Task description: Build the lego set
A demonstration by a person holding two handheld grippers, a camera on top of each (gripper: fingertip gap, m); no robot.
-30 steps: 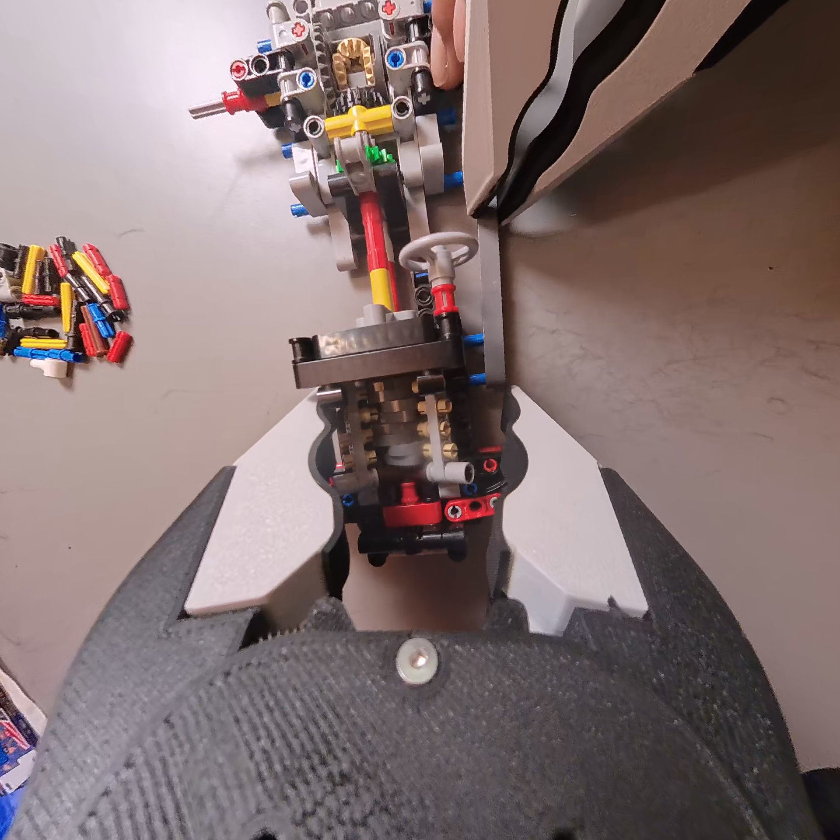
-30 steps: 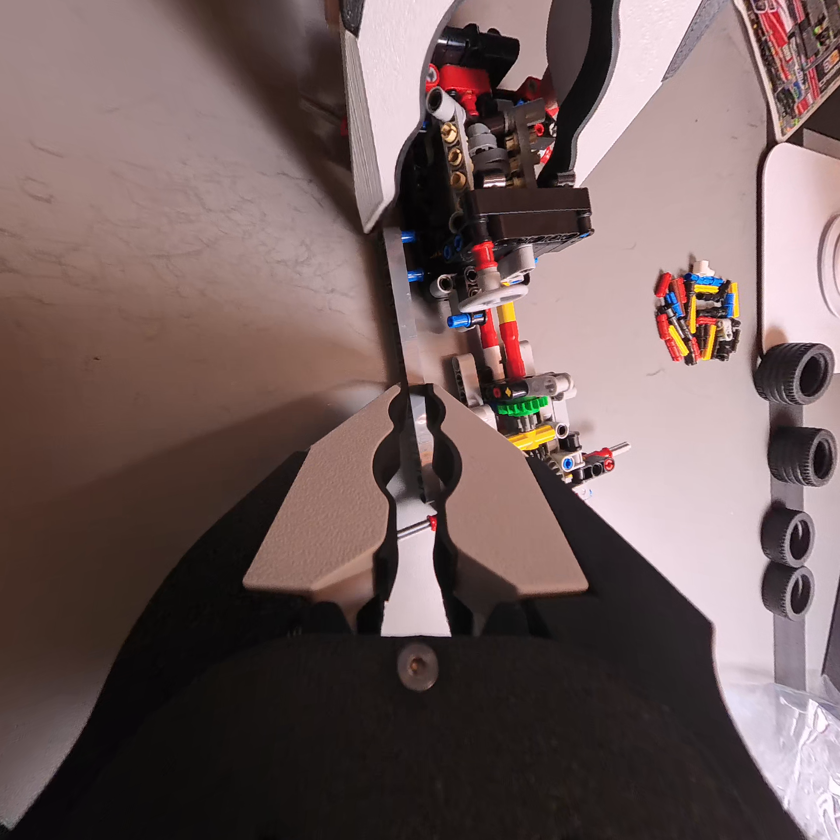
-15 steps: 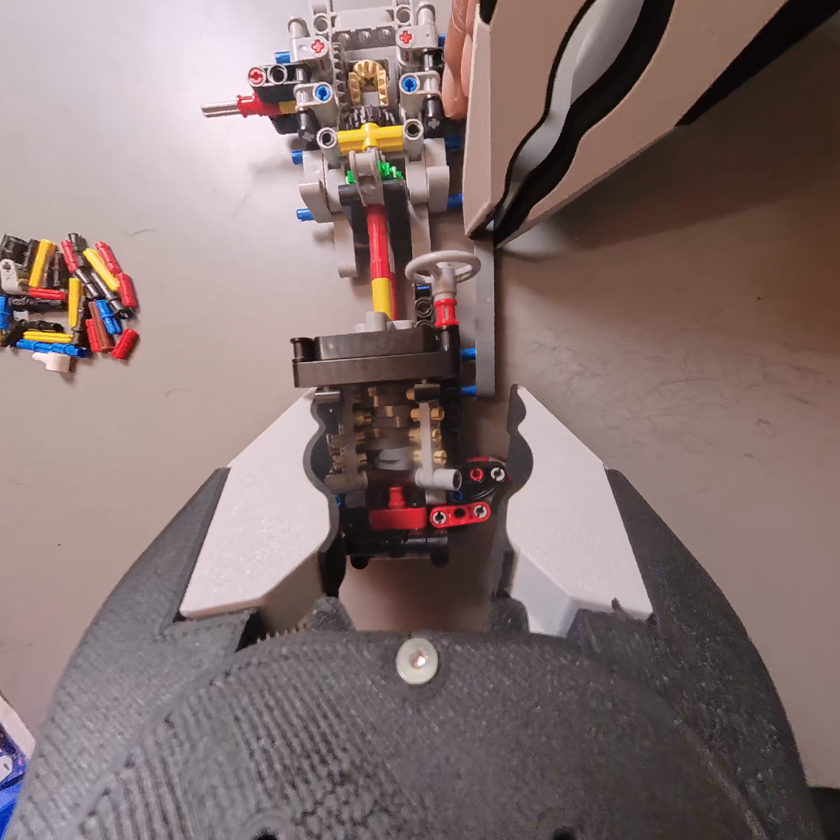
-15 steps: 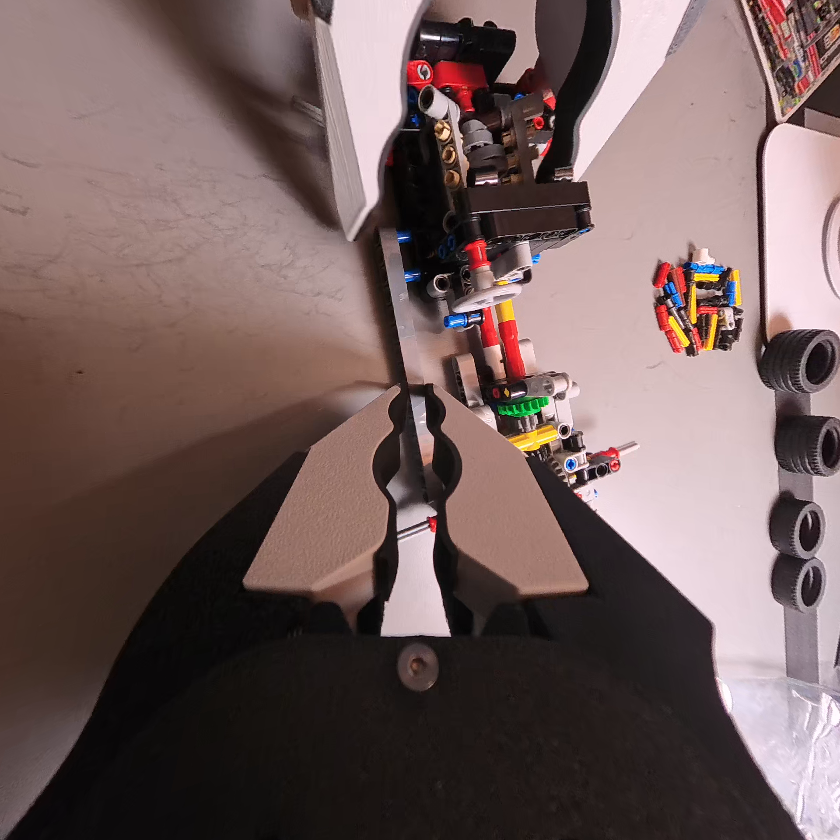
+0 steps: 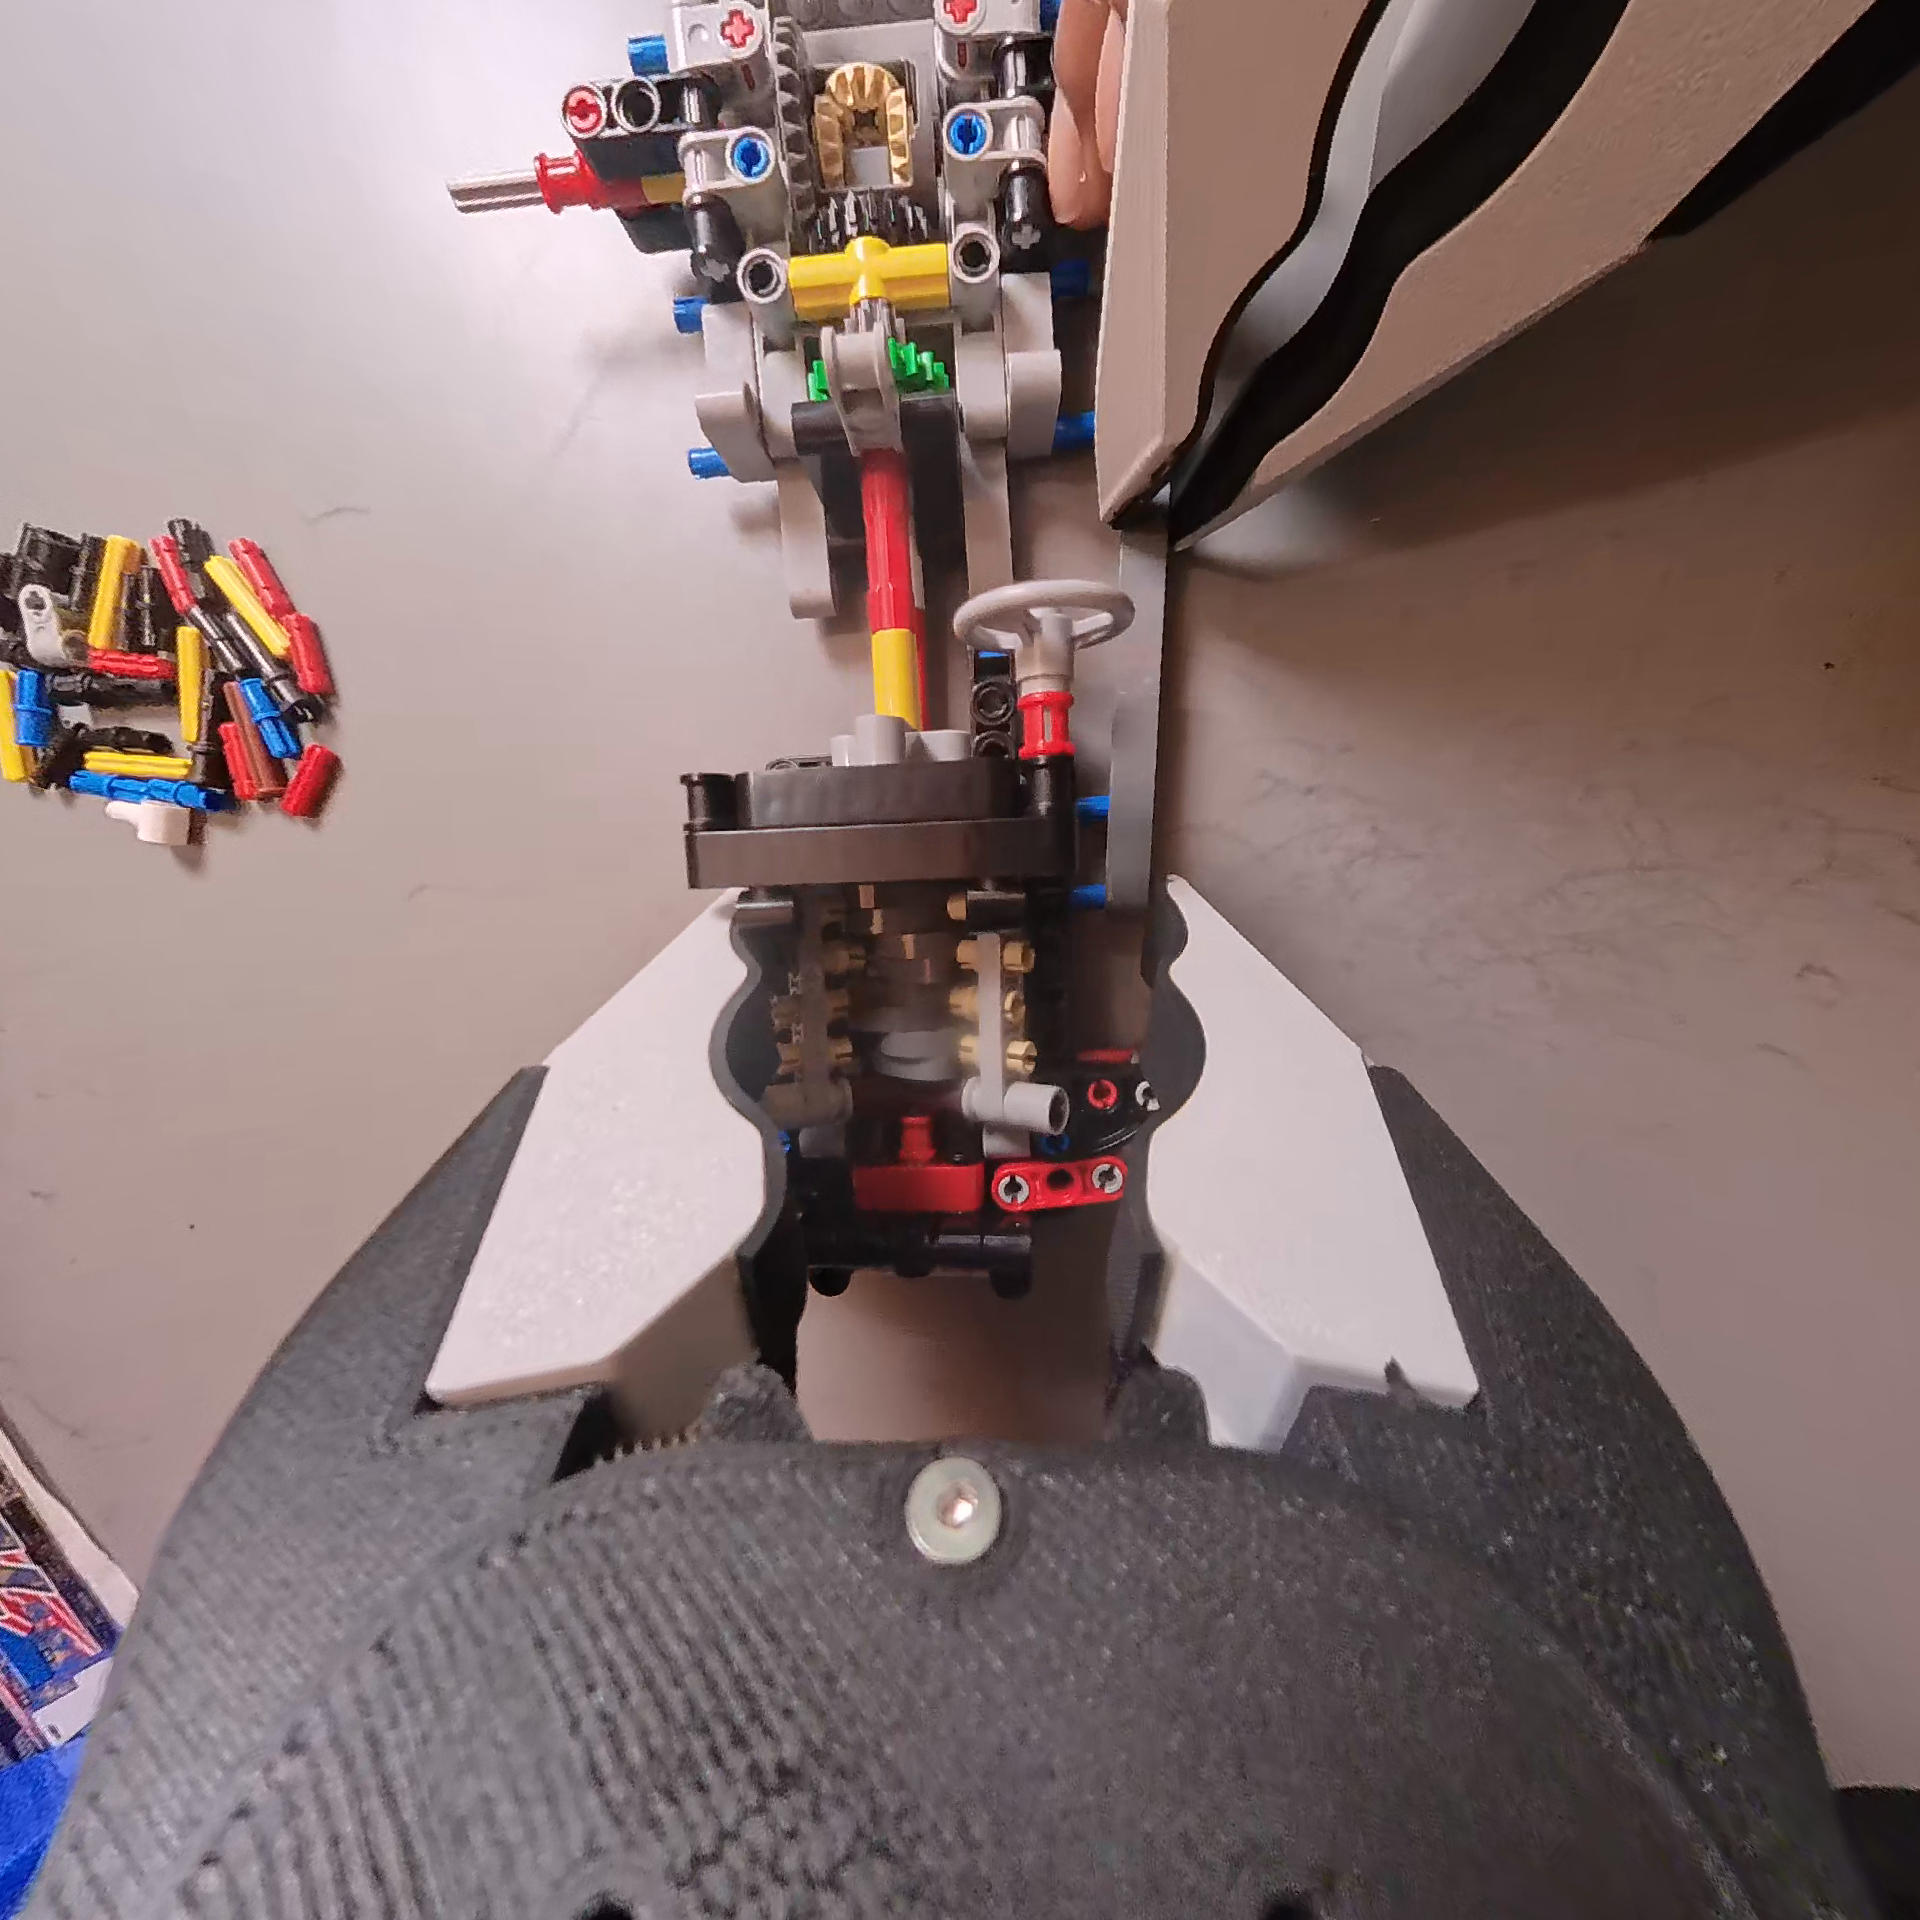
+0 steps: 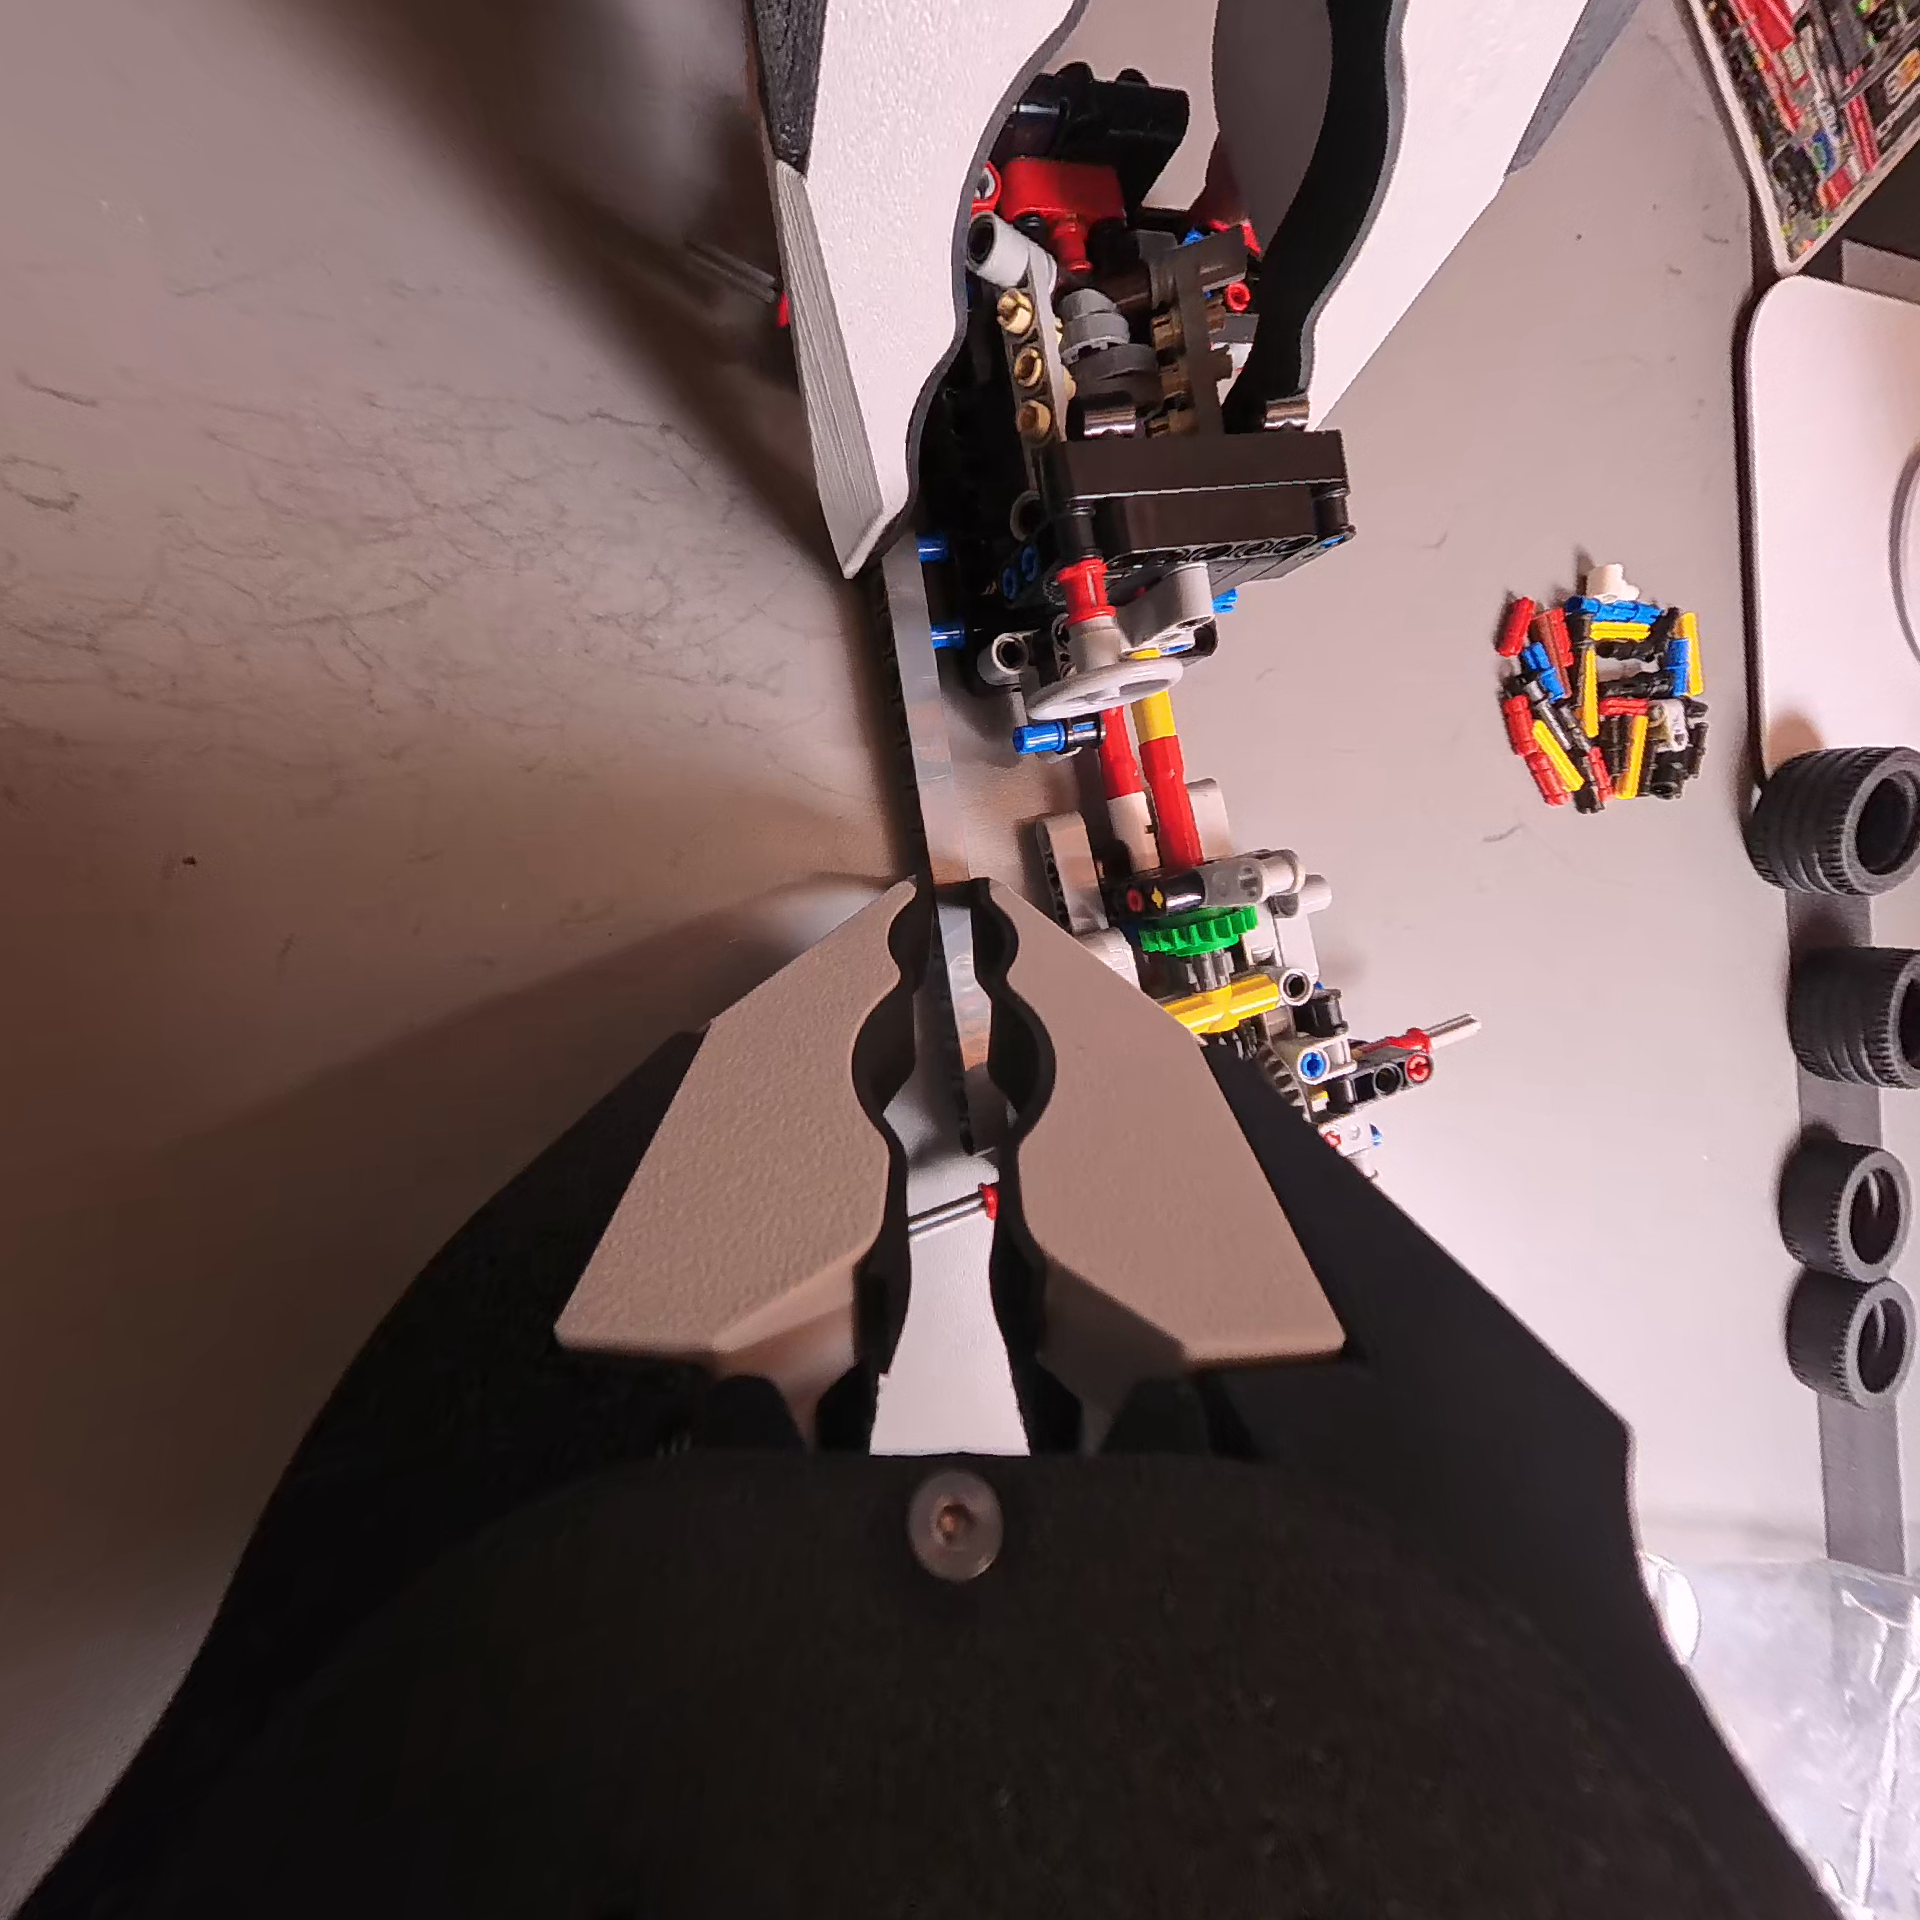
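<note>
chassis (image 5: 883,810) lay on counter (image 5: 364,312), engine end between left gripper (image 5: 956,1091) fingers, apart around it, contact unclear | right gripper (image 6: 951,1049) fingers clamped on grey side beam (image 6: 925,727) | risk: skewed press could miss blue pins (image 5: 1086,805), beam slips

Lego chassis (image 5: 894,582) lies lengthwise on table (image 5: 1507,935). Left gripper (image 5: 951,1049) straddles its engine end; right gripper (image 6: 951,997) on long side beam (image 6: 920,748) at opposite end. Loose pins pile (image 6: 1600,696) beside chassis, four tires (image 6: 1849,1049) beyond.
</note>
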